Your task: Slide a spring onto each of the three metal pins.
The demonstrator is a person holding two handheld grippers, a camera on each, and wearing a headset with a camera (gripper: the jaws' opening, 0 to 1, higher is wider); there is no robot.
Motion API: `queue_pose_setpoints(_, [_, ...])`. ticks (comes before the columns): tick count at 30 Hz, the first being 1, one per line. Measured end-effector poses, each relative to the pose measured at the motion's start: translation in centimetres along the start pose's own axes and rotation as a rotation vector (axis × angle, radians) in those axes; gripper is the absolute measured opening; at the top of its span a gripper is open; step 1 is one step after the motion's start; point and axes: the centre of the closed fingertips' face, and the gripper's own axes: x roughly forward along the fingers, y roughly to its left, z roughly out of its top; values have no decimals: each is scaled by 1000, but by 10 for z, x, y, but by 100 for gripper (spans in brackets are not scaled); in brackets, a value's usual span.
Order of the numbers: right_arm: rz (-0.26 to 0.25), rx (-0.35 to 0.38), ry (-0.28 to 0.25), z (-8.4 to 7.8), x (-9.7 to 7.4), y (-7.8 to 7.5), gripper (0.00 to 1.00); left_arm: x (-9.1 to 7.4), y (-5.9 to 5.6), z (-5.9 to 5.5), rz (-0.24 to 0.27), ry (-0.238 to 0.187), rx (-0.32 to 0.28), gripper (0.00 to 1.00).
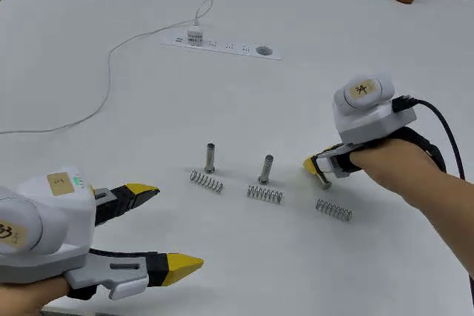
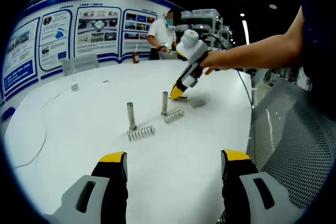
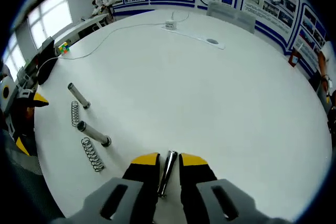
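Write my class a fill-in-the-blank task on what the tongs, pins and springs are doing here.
1. The right tongs are shut on a metal ____.
2. The left tongs are ____, holding nothing.
3. The number of pins standing upright on the table is ____.
4. The springs lying flat number ____.
Missing words: pin; open; two; three.

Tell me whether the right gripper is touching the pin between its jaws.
Touching. The right gripper view shows the right gripper with its yellow-tipped jaws pressed against both sides of the pin, no gap visible.
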Motion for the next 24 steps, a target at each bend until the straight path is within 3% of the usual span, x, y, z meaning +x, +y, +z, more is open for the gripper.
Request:
queue_pose_setpoints(12, [-3, 32, 35, -4, 3, -2, 11, 0, 2, -2, -1, 0, -8, 74])
queue_pose_setpoints(24, [-33, 1, 81, -4, 4, 1, 9, 2, 5, -2, -6, -1, -13, 73])
